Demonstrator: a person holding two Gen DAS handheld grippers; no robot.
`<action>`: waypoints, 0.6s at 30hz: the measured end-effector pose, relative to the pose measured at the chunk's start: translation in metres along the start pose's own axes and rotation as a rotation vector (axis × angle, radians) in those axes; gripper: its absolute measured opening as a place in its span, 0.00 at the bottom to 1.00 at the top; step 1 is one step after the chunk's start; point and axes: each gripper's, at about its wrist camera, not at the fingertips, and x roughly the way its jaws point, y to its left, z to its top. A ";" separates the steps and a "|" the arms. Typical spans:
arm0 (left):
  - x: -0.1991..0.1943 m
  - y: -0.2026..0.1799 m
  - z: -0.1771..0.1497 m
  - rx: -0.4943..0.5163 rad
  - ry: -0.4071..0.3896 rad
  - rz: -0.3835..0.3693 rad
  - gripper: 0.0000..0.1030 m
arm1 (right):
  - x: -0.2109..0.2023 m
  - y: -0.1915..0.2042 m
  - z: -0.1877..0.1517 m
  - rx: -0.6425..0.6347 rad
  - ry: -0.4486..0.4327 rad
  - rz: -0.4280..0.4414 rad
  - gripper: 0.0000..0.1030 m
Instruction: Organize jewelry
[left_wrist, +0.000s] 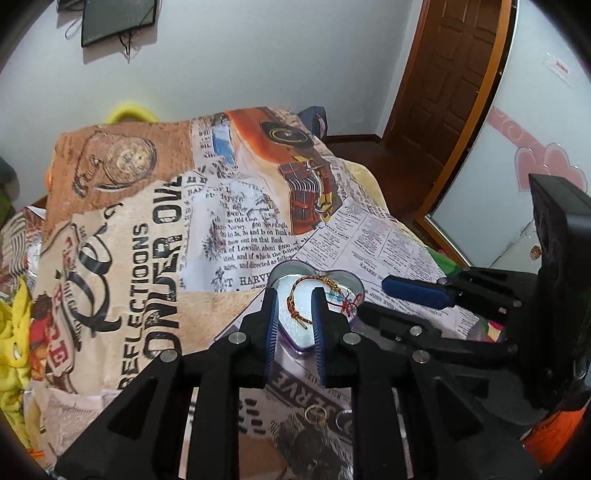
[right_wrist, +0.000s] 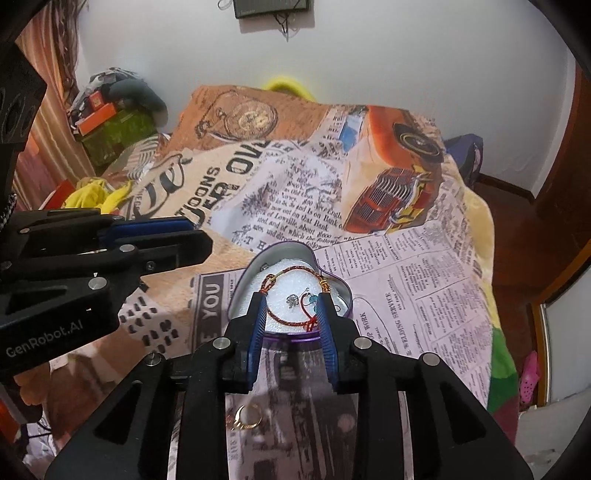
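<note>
A heart-shaped tin (left_wrist: 345, 277) (right_wrist: 340, 295) with white foam lining lies on the printed blanket. In it lie a red-and-gold braided bracelet (left_wrist: 293, 306) (right_wrist: 280, 319), a red cord piece (left_wrist: 347, 304) (right_wrist: 308, 306) and a small silver piece (right_wrist: 293, 301). My left gripper (left_wrist: 293, 295) is open and empty, its tips over the tin's near left side. My right gripper (right_wrist: 290, 297) is open and empty, its tips over the tin's near edge. A gold ring (left_wrist: 315, 412) (right_wrist: 248, 417) lies on the blanket near me, beside a silver ring (left_wrist: 342, 419).
The printed blanket (left_wrist: 147, 240) (right_wrist: 424, 266) covers a bed. A wooden door (left_wrist: 454, 74) stands at the right. Yellow cloth (right_wrist: 96, 194) and boxes (right_wrist: 107, 125) lie at the left. Each gripper shows in the other's view: the right one (left_wrist: 421, 299), the left one (right_wrist: 162, 240).
</note>
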 end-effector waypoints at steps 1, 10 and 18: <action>-0.004 -0.001 -0.001 0.002 -0.004 0.003 0.17 | -0.004 0.001 0.000 0.001 -0.007 -0.002 0.25; -0.038 -0.010 -0.017 0.011 -0.025 0.030 0.27 | -0.039 0.008 -0.008 0.006 -0.067 -0.030 0.32; -0.047 -0.011 -0.040 0.014 0.006 0.047 0.27 | -0.058 0.013 -0.022 0.013 -0.099 -0.043 0.39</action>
